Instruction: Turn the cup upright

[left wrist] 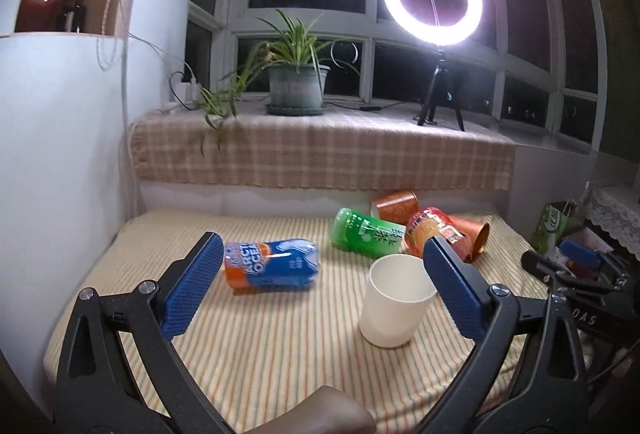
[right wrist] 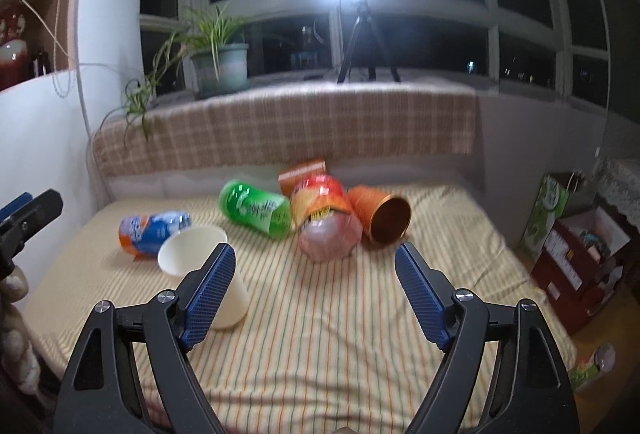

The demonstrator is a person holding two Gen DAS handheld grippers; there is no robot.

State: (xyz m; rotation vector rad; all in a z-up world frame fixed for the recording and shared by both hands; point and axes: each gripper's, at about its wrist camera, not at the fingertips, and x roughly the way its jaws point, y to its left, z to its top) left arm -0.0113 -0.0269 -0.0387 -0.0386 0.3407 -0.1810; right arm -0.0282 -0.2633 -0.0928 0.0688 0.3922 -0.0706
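The white cup (left wrist: 394, 304) stands mouth-up on the striped worktop (left wrist: 260, 346), leaning slightly in both fisheye views, so the flip itself looks done for this cup. It sits apart from both tools: the left tool (left wrist: 322, 288) is released, jaws spread wide and holding nothing, with the cup just inside its right pad. The right tool (right wrist: 316, 296) is likewise released and empty, the cup just beyond its left pad.

Judging from this, the step in hand is the let-go and retreat, or a turn toward another cup. Two copper cups lie on their sides further back; the nearer copper cup (right wrist: 382, 214) shows its open mouth toward the right tool.

Any next move calls for backing out without brushing the white cup. Behind it, the blue can (left wrist: 272, 266), green can (left wrist: 366, 238) and red can (right wrist: 322, 212) lie crowded together. The nearer striped surface offers open room, and the worktop's right edge drops toward boxes (right wrist: 576, 254).
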